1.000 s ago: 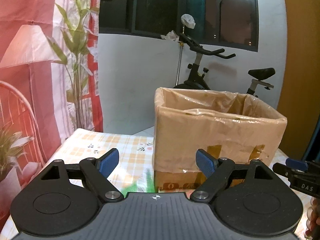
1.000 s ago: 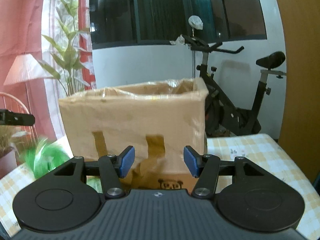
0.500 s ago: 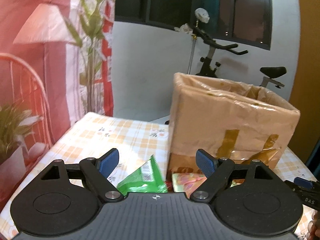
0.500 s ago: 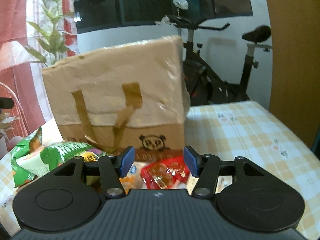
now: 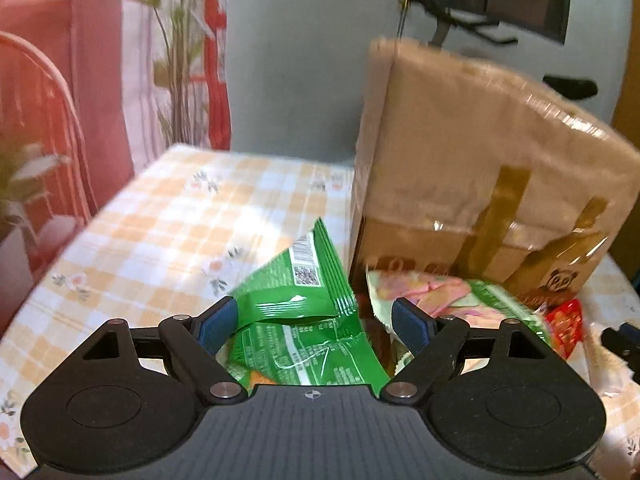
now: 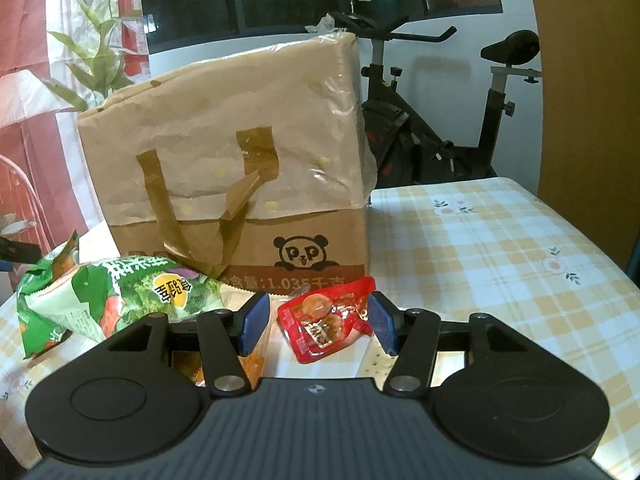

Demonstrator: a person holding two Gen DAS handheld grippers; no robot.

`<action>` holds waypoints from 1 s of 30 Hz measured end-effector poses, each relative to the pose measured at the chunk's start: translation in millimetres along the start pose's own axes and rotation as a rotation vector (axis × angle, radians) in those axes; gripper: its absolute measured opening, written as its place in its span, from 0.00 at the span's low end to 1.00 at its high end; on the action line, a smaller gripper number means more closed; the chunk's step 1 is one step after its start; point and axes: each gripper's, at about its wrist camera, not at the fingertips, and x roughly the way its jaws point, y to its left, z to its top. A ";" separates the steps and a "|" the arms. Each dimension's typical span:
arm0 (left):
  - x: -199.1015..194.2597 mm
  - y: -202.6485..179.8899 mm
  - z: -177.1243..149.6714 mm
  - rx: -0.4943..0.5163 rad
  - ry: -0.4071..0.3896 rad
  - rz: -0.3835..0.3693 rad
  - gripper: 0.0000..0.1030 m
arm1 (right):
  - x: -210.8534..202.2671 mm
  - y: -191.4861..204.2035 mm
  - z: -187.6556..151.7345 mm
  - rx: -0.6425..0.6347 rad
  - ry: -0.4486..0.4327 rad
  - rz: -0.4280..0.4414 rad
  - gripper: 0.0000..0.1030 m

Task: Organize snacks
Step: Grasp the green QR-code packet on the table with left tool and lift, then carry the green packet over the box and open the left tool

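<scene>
A tall cardboard box (image 5: 480, 168) lined with clear plastic stands on the checked tablecloth; it also shows in the right wrist view (image 6: 240, 168). Snack packets lie in front of it. My left gripper (image 5: 316, 316) is open above a green snack bag (image 5: 296, 288), with a pink and green packet (image 5: 448, 292) to its right. My right gripper (image 6: 316, 320) is open, with a small red snack packet (image 6: 324, 320) between its fingers but not clamped. A green vegetable-print bag (image 6: 112, 300) lies to its left, and an orange packet (image 6: 252, 364) shows under the left finger.
The table (image 6: 500, 248) has a yellow checked cloth with open cloth to the right of the box. An exercise bike (image 6: 440, 128) stands behind the table. A plant (image 5: 176, 48) and red curtain are at the left. The red packet also shows in the left wrist view (image 5: 566, 326).
Both grippers have dropped and tilted down toward the table. The snack packets in front of the box have come into view between the fingers. Both grippers stay open.
</scene>
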 end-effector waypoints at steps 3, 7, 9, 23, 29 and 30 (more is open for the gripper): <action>16.2 -0.4 -2.8 0.024 0.029 0.060 0.87 | -0.1 -0.3 0.0 0.001 -0.004 -0.002 0.56; 31.1 3.7 -9.5 0.035 0.084 0.100 0.90 | 2.2 -2.7 -1.6 0.011 0.006 -0.005 0.56; 33.5 10.9 -12.1 0.022 0.090 0.101 0.87 | 3.9 -3.8 -2.6 0.016 0.013 -0.004 0.56; -74.0 17.3 67.9 -0.028 -0.278 -0.009 0.71 | 5.3 -7.8 -5.5 0.045 0.015 -0.004 0.56; -107.4 -36.2 133.9 0.070 -0.470 -0.154 0.72 | 4.7 -8.3 -6.2 0.049 0.014 -0.012 0.56; -104.5 -48.3 143.9 0.086 -0.475 -0.180 0.72 | 4.7 -8.6 -6.2 0.050 0.013 -0.013 0.56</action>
